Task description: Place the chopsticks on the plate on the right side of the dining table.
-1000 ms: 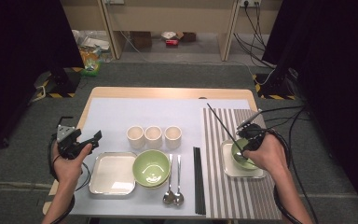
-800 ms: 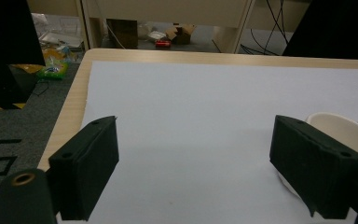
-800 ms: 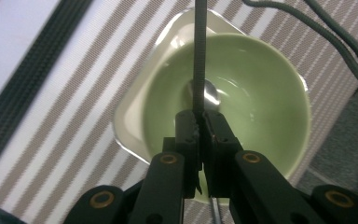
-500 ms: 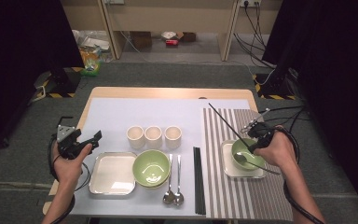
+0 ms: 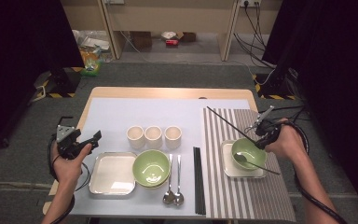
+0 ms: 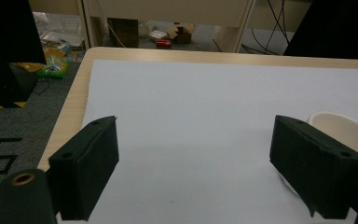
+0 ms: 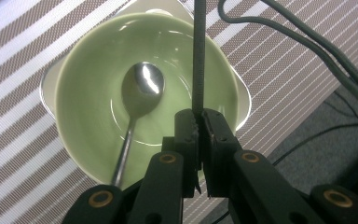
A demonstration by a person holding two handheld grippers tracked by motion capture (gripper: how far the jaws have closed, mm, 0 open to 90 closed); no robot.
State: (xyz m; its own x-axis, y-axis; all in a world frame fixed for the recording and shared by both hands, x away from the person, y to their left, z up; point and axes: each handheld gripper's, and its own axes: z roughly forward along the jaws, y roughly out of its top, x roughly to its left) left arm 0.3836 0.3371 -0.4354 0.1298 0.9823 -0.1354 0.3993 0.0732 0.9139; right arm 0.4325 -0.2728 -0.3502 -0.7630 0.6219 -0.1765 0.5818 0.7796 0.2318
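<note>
Landmark: green bowl [image 5: 249,153] on the striped mat [image 5: 242,196]; all places are read from it.
Bowl seat: it stands on a small square cream plate [image 5: 227,167], so the place setting is being stacked dish on dish.
Spoon: a metal spoon [image 7: 140,91] lies in this bowl, head at the bottom, handle leaning out over the near rim; it looks already delivered.
Right gripper [image 5: 262,136]: just above the bowl's right rim. Its fingers [image 7: 186,135] are pressed almost together on a thin black chopstick [image 5: 226,122].
Chopstick: held at one end, the rest slants up and away to the left of the bowl across the mat. The end grip probably lets the long free part be swung and laid flat.
Left gripper [image 5: 77,142]: far left of the bowl, near the worktop [image 5: 168,93] edge. Fingers [image 6: 86,172] are spread wide with nothing between them; it appears to be waiting out of the way.
Supply side: left of the bowl, off the mat, are a second green bowl [image 5: 151,167], a metal tray [image 5: 112,173], three cream cups [image 5: 153,136], two more spoons [image 5: 173,196] and a bundle of black chopsticks [image 5: 197,179] along the mat's left edge.
Judgement: the chopstick likely belongs beside the bowl on the mat.
</note>
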